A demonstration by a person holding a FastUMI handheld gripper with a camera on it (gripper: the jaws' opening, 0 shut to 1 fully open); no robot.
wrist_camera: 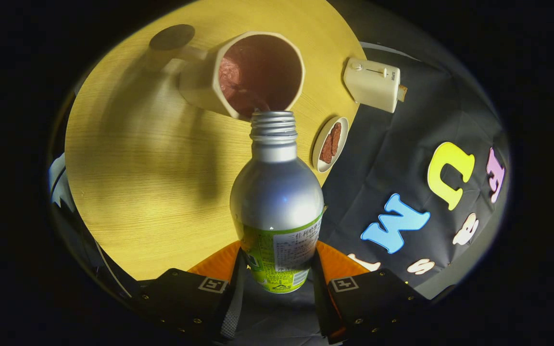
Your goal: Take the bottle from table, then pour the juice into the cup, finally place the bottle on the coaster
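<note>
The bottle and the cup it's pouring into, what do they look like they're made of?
Bottle, held between the gripper's fingers: most likely aluminium, with a brushed silvery sheen, a soft highlight and a threaded metal neck; a printed paper-like label wraps its lower part. Cup: probably glazed ceramic, going by its thick cream wall, smooth matte look and faceted rim, though plastic can't be ruled out.

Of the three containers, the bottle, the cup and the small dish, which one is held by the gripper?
The bottle: the gripper clamps its labelled body, while cup and dish rest on the table.
</note>
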